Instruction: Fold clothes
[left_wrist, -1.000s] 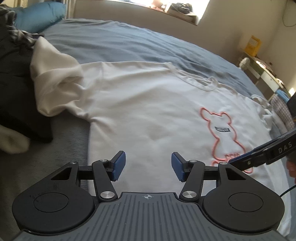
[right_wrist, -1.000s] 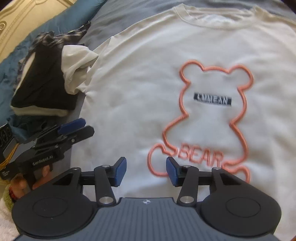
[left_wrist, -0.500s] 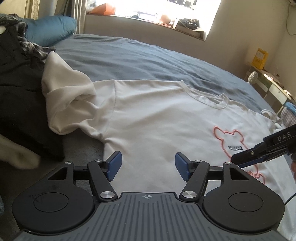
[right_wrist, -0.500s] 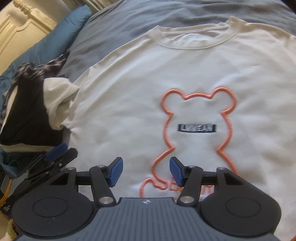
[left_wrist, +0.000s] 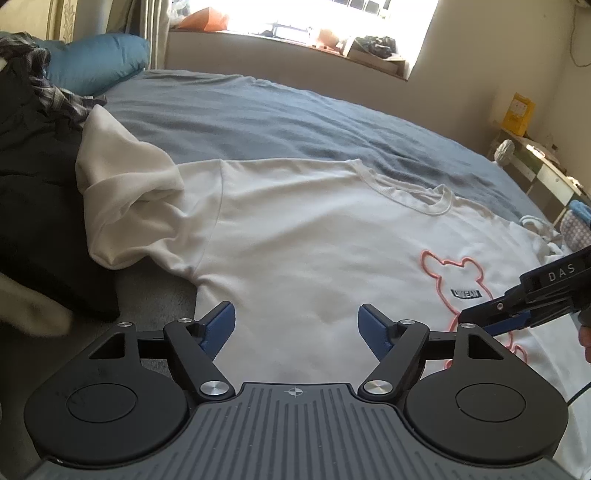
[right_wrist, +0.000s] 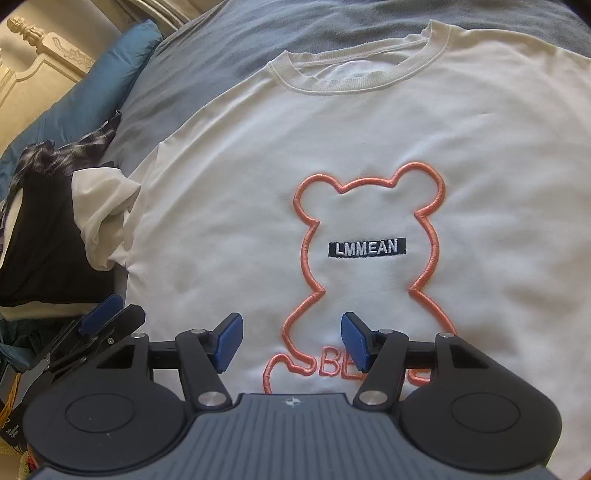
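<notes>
**T-shirt flat on bed, sleeve bunched**

The T-shirt (right_wrist: 229, 206) lies face up and spread on the bed (left_wrist: 258, 110). Its sleeve (left_wrist: 122, 192) is crumpled against the dark clothes (left_wrist: 40, 206). Your left gripper (left_wrist: 295, 328) and right gripper (right_wrist: 291, 338) hover with fingers apart, holding nothing. Flatten that sleeve before any fold.

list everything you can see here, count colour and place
t-shirt: 1, white with orange bear outline, flat on bed, face up
sleeve: 1, white, bunched against dark pile
bed cover: 1, grey-blue, under shirt
pillow: 1, blue, head of bed
dark clothes: pile, black and plaid, left of shirt
yellow box: 1, far right by wall
left gripper: 1, black, blue pads, open above shirt's side
right gripper: 1, same, open above bear print
</notes>
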